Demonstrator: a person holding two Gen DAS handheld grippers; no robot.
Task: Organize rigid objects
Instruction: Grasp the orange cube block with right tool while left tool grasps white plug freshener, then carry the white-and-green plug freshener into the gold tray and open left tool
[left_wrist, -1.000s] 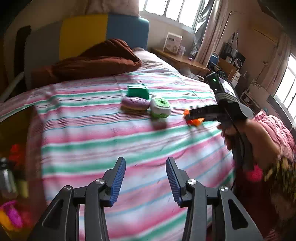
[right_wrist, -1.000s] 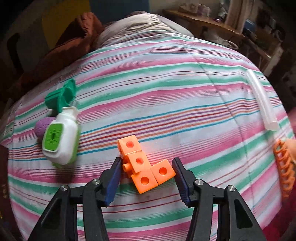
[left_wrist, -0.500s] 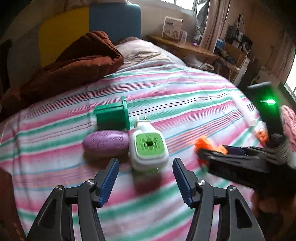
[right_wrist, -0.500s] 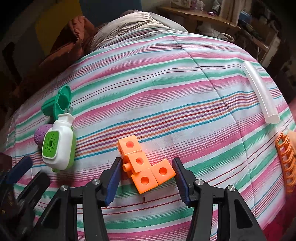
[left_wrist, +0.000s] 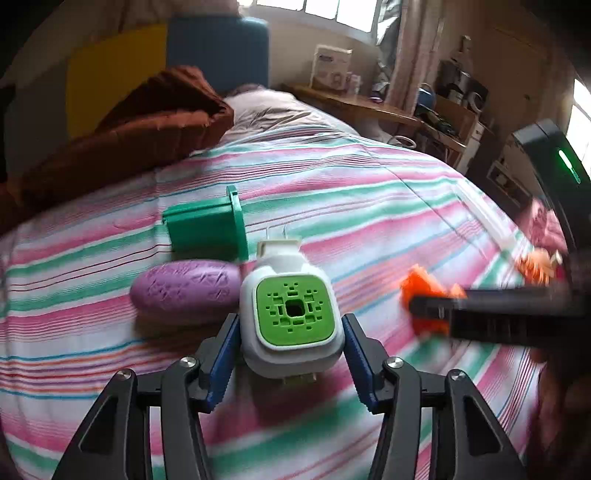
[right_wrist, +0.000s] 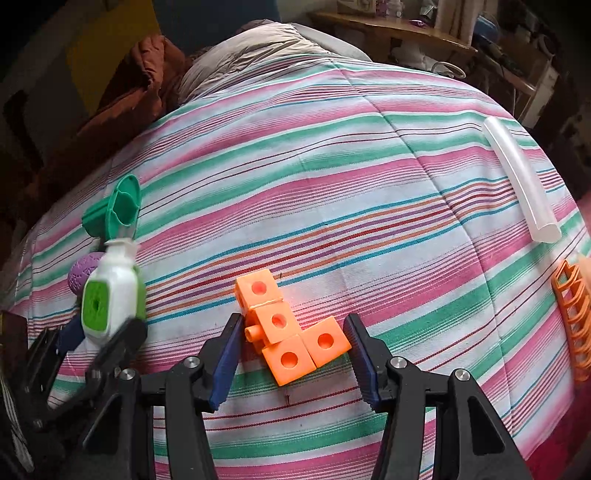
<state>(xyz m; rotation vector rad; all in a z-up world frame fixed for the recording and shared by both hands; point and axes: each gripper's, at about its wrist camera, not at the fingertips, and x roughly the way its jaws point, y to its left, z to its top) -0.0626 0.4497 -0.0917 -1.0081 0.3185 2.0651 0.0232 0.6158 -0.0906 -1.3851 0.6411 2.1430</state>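
Observation:
A white plug-in device with a green face (left_wrist: 291, 314) lies on the striped bedspread (left_wrist: 369, 206). It sits between the fingers of my left gripper (left_wrist: 290, 326), whose jaws are closing, and both blue pads touch its sides. A purple oval piece (left_wrist: 184, 291) and a green holder (left_wrist: 203, 229) lie just beyond it on the left. In the right wrist view my right gripper (right_wrist: 291, 328) is shut on an orange cluster of linked cubes (right_wrist: 284, 332), which rests on the bed. The left gripper (right_wrist: 103, 343) and the device (right_wrist: 110, 295) show at that view's left edge.
A clear plastic tube (right_wrist: 521, 181) lies at the bed's far right, with an orange slotted rack (right_wrist: 572, 314) at the right edge. A brown blanket (left_wrist: 129, 136) and a pillow (left_wrist: 273, 110) cover the head of the bed. A wooden shelf (left_wrist: 369, 107) runs along the wall.
My left gripper moved forward and down over the bed to the white and green device, opened wider, then narrowed around it. The right gripper stayed around the orange cubes.

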